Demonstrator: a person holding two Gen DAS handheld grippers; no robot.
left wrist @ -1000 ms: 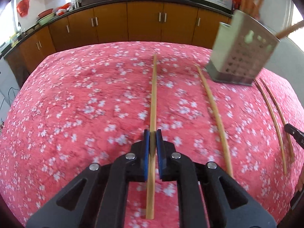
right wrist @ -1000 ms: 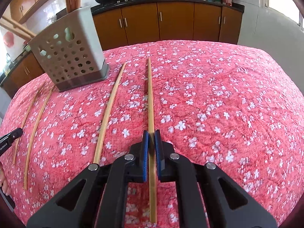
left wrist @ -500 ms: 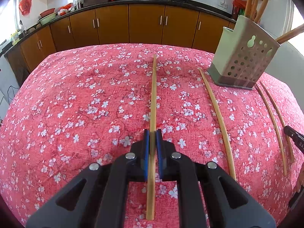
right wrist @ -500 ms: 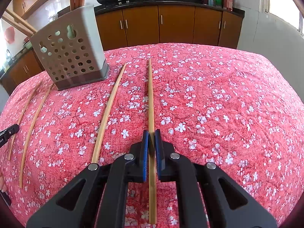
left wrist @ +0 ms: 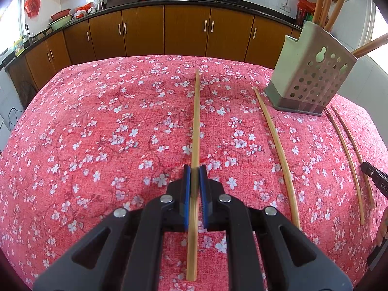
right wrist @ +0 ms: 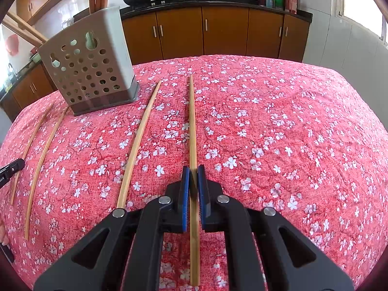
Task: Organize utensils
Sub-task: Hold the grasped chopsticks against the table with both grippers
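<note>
Since a second ago the perforated utensil holder [left wrist: 312,77] has steadied upright from tilted. Each thin pale bamboo chopstick runs toward twelve o'clock, clamped between blue pads: one chopstick [left wrist: 196,121] in the left gripper [left wrist: 194,189], another chopstick [right wrist: 192,126] in the right gripper [right wrist: 193,186]. Both hover over the red floral tablecloth [left wrist: 97,133], brown cabinets [left wrist: 184,34] behind.

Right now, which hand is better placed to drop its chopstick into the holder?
Right, narrowly. The left gripper clamps the left chopstick, the right gripper the right chopstick, but the holder looks larger and nearer in the right wrist view.
</note>
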